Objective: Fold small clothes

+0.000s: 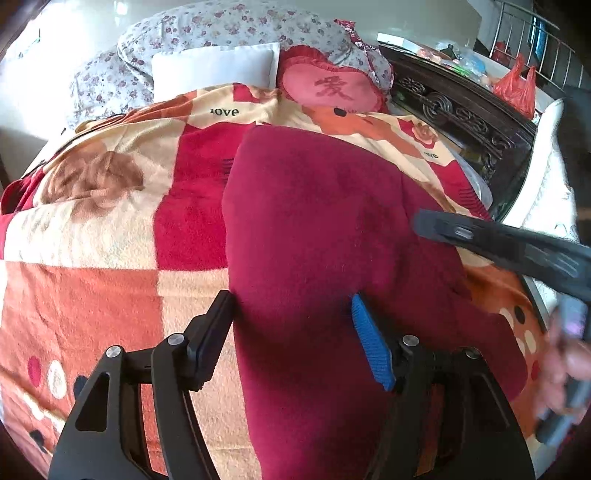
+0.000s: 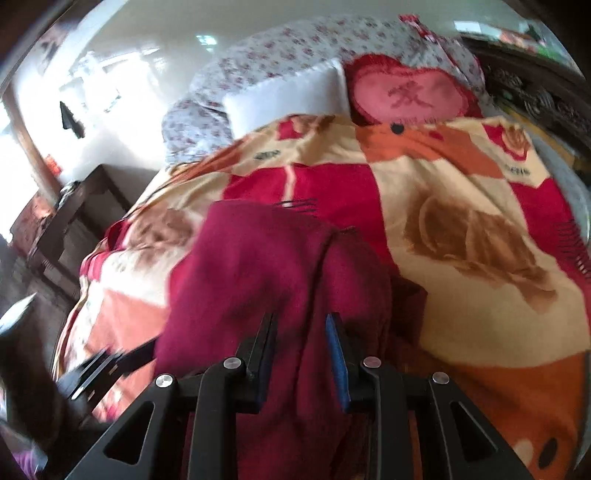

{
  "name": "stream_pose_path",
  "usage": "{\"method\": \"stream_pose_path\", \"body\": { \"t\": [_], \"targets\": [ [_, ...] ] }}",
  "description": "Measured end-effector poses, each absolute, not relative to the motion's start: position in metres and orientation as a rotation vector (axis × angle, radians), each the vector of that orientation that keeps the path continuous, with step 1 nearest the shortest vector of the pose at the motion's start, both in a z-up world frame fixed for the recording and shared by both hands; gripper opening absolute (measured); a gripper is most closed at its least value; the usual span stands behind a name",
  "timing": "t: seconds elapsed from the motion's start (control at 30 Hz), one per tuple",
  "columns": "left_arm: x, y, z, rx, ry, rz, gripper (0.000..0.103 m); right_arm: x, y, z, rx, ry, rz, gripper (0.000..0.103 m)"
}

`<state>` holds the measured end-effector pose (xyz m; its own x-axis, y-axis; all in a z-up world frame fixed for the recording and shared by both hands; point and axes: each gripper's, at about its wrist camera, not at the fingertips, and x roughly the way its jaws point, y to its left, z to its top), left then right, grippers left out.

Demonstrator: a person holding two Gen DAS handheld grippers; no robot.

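A dark red fleece garment [image 1: 325,229] lies on a patterned red, orange and cream blanket [image 1: 99,236] on a bed. My left gripper [image 1: 291,306] is open, its fingers wide apart over the garment's near edge. My right gripper [image 2: 301,325] has its fingers partly closed around a raised fold of the same garment [image 2: 266,258]; the blur hides whether the pads pinch it. The right gripper also shows in the left wrist view [image 1: 498,243], reaching in from the right over the garment's right side. The left gripper shows blurred in the right wrist view [image 2: 107,365].
A white pillow [image 1: 218,66], a pink heart cushion [image 1: 328,88] and a floral quilt [image 1: 229,29] lie at the bed's far end. A dark carved headboard [image 1: 461,114] runs along the right. A dark bedside cabinet [image 2: 74,218] stands left of the bed.
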<state>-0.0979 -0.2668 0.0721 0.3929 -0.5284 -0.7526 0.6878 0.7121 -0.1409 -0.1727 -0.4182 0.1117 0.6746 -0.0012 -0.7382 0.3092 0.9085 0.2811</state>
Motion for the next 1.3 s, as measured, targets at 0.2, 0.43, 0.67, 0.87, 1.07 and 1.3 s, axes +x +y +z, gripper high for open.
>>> {"method": "stream_pose_path", "body": {
  "t": [0.2, 0.43, 0.67, 0.87, 1.07, 1.3],
  "targets": [
    [-0.099, -0.266, 0.072, 0.209, 0.87, -0.774, 0.066, -0.222, -0.383, 0.115, 0.326, 0.8, -0.187, 0.026],
    [-0.106, -0.27, 0.071, 0.243, 0.86, -0.763, 0.068, -0.235, -0.39, 0.066, 0.336, 0.855, -0.264, 0.031],
    [-0.107, -0.268, 0.074, 0.239, 0.87, -0.754, 0.068, -0.242, -0.391, 0.086, 0.372, 0.844, -0.268, 0.034],
    [-0.113, -0.265, 0.081, 0.252, 0.861, -0.751, 0.068, -0.239, -0.387, 0.106, 0.375, 0.795, -0.275, 0.037],
    [-0.114, -0.261, 0.086, 0.243, 0.859, -0.75, 0.068, -0.225, -0.395, 0.098, 0.394, 0.784, -0.319, 0.041],
    [-0.111, -0.256, 0.085, 0.224, 0.886, -0.761, 0.068, -0.221, -0.414, 0.071, 0.39, 0.822, -0.383, 0.054]
  ]
}}
